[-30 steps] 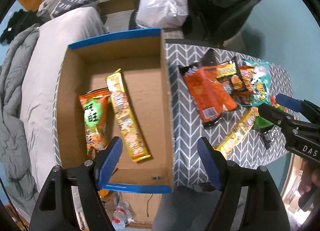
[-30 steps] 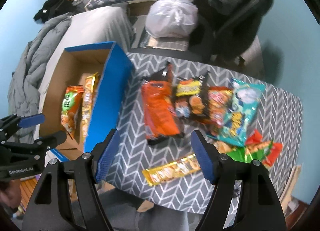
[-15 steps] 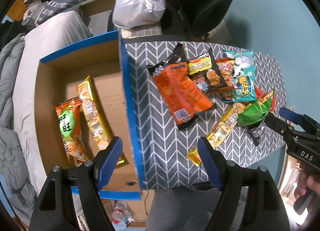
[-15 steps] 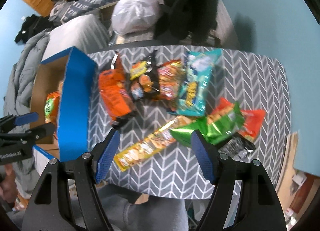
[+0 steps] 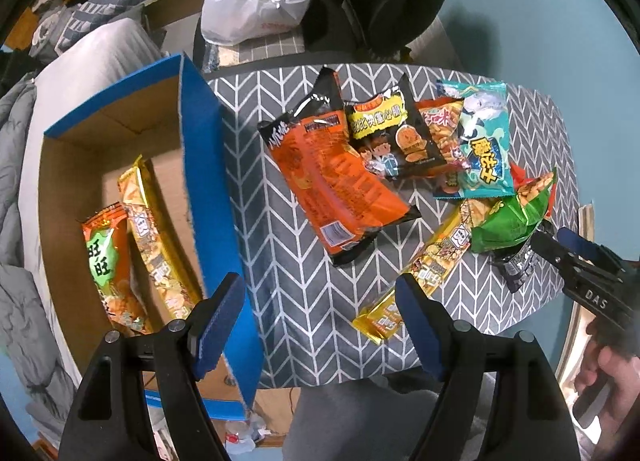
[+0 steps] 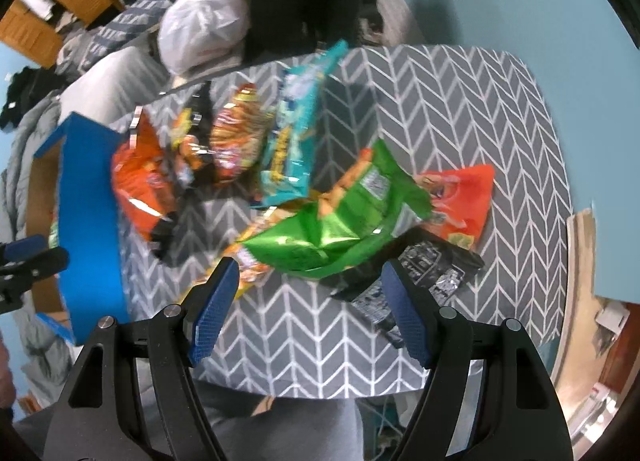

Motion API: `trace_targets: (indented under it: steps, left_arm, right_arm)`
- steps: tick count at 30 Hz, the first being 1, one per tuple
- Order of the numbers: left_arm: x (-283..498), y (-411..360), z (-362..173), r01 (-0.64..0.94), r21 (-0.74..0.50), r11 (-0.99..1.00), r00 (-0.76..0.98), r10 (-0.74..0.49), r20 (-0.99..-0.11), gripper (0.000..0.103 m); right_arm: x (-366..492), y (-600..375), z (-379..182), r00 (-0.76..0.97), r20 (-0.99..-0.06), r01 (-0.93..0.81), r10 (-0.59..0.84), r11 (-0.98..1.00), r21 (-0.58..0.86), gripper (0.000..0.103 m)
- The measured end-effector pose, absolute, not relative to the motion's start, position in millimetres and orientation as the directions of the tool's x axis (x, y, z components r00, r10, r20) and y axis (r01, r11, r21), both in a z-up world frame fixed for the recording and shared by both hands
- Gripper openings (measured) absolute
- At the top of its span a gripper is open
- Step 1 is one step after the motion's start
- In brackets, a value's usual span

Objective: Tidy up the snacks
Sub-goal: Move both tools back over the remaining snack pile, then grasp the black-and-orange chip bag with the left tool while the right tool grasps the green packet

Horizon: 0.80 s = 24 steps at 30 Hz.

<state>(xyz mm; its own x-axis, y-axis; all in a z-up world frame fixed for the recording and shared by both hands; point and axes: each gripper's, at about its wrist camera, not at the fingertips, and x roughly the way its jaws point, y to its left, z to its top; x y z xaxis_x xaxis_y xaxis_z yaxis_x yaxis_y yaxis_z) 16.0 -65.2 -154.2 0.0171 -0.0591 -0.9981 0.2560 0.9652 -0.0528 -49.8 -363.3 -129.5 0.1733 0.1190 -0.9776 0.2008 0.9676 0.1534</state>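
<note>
— Snacks (image 5: 400, 165) lie heaped at the centre-right of my left view on the chevron table (image 5: 288, 285); two packets already sit in the blue box (image 5: 208, 189) at left. Which next?

— Green bag (image 6: 340, 221), I judge — it sits just ahead of my right gripper (image 6: 308, 301), fingers spread, holding nothing.

— And the left gripper (image 5: 320, 325)?

— Released too, hovering by the box wall. Next I must lower the right and pinch an edge.

— Any writing?

— "DAS" on the right gripper's body — packet print is Chinese.

Both wrists above table (image 5: 304, 301) (shared snacks)
</note>
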Motion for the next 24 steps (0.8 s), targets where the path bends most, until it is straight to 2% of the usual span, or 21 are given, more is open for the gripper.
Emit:
trace_targets:
  steps: [13, 24]
  left_arm:
    - [32, -68, -180, 0.191, -0.090, 0.978, -0.030, -0.086, -0.996, 0.079]
    - [57, -60, -202, 0.068, -0.148, 0.987, -0.059, -0.144, -0.988, 0.079]
  right_arm:
    - [-46, -391, -176, 0.182, -0.960, 0.409, 0.214, 0.871, 0.271, 0.074]
    - [-33, -400, -197, 0.186, -0.952, 0.486, 0.241, 0.820, 0.303, 0.076]
